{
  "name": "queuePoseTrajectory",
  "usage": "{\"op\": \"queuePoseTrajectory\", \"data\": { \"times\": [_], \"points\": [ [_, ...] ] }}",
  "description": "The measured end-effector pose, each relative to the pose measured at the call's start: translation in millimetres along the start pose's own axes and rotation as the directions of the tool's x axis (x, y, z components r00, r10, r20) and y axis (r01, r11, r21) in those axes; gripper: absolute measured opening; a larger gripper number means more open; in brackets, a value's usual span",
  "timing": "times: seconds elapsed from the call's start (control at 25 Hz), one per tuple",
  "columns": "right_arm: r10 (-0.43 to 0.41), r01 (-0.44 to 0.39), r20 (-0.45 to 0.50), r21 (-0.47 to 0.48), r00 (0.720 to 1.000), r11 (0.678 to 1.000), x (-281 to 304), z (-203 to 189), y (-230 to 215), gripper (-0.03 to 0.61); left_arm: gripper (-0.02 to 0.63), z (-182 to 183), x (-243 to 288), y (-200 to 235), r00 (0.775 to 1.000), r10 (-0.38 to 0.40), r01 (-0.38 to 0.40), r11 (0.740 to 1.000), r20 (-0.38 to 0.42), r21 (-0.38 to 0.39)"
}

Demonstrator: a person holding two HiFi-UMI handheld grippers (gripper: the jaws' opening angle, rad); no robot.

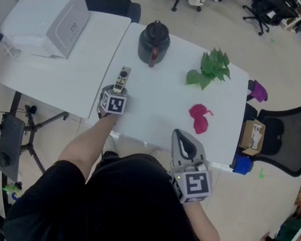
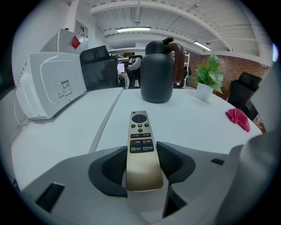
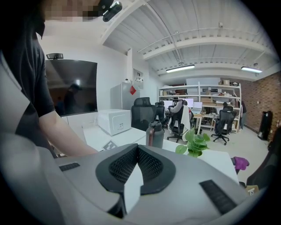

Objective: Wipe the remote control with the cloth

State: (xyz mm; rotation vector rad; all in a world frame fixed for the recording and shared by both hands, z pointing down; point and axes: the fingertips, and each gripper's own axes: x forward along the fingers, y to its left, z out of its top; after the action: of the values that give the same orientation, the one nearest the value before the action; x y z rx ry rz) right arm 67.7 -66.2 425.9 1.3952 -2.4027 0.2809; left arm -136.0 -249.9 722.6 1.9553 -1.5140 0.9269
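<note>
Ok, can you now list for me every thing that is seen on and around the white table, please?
remote control: one, gold with dark buttons, on the table, near the left front edge
cloth: one, pink, crumpled on the table's right part
jug: one, black with a brown handle, at the back
plant: one, green, at the back right
appliance: one, white, on the next table to the left
purple thing: one, at the table's right edge
office chair: one, black, right of the table
left gripper: one, grey, jaws closed on the remote control's sides
right gripper: one, grey, shut and empty, near the front edge
</note>
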Motion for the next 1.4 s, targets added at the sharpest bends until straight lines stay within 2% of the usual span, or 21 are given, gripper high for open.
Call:
{"op": "queuePoseTrajectory", "data": {
  "times": [0.28, 0.56, 0.64, 0.8, 1.08, 1.4],
  "points": [
    [-0.002, 0.002, 0.031, 0.005, 1.000, 1.000, -2, 2, 2, 0.009, 0.211, 5, -8, 4, 1.000, 0.002, -0.002, 1.000, 0.003, 0.013],
    [0.001, -0.002, 0.040, 0.012, 0.999, 1.000, -3, 0, 3, 0.009, 0.210, 19, -28, 2, 0.994, -0.012, 0.007, 0.999, 0.106, 0.052],
    [0.003, -0.004, 0.037, 0.023, 0.999, 1.000, -2, -1, 3, 0.009, 0.210, 29, -43, -6, 0.988, -0.045, 0.033, 0.997, 0.150, 0.076],
    [0.006, -0.008, 0.039, 0.038, 0.999, 0.999, 0, 1, 1, 0.009, 0.210, 51, -81, -29, 0.961, -0.127, 0.097, 0.987, 0.246, 0.132],
    [0.011, -0.013, 0.061, 0.039, 0.998, 0.999, 4, 3, -1, 0.009, 0.210, 81, -152, -68, 0.903, -0.243, 0.182, 0.963, 0.354, 0.198],
    [-0.058, 0.056, 0.033, 0.054, 0.998, 0.997, 7, -12, -28, 0.009, 0.210, 113, -219, -99, 0.832, -0.328, 0.215, 0.934, 0.447, 0.285]
  ]
}}
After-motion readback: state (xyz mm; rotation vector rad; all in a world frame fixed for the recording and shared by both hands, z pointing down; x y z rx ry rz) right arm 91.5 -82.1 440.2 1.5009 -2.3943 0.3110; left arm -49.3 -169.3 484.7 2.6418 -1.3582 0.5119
